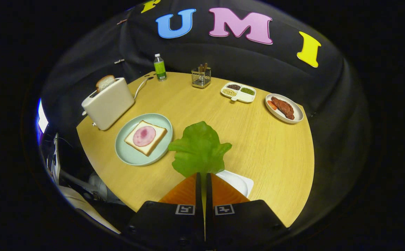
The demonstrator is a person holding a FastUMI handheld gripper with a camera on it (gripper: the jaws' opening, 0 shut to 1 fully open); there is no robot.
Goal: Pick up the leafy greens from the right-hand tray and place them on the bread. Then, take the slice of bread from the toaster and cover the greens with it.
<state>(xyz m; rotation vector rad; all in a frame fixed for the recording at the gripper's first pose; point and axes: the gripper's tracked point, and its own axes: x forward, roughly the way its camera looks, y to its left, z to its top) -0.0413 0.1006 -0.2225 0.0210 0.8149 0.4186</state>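
I am holding the fingers nearly closed, both pressing on the stem end of the leafy greens, so the leaf is standing up just ahead of the tips and is hanging above the bench. Just behind the leaf and under the fingers, the white tray is lying near the bench edge; I am judging that the leaf is already clear of it, though the leaf itself is covering most of the tray, so I cannot be sure.

To the left of the leaf, quite near, the green plate is carrying the bread with a round pink slice on top. For doing this step well, I am thinking to carry the leaf left and a little forward until it is over the middle of the bread, to lower it until it is touching the pink slice, and only then to open the fingers, so the leaf is not sliding off onto the plate.

Beyond the plate, the toaster is standing with the second slice of bread sticking out of its slot, waiting for the later step.
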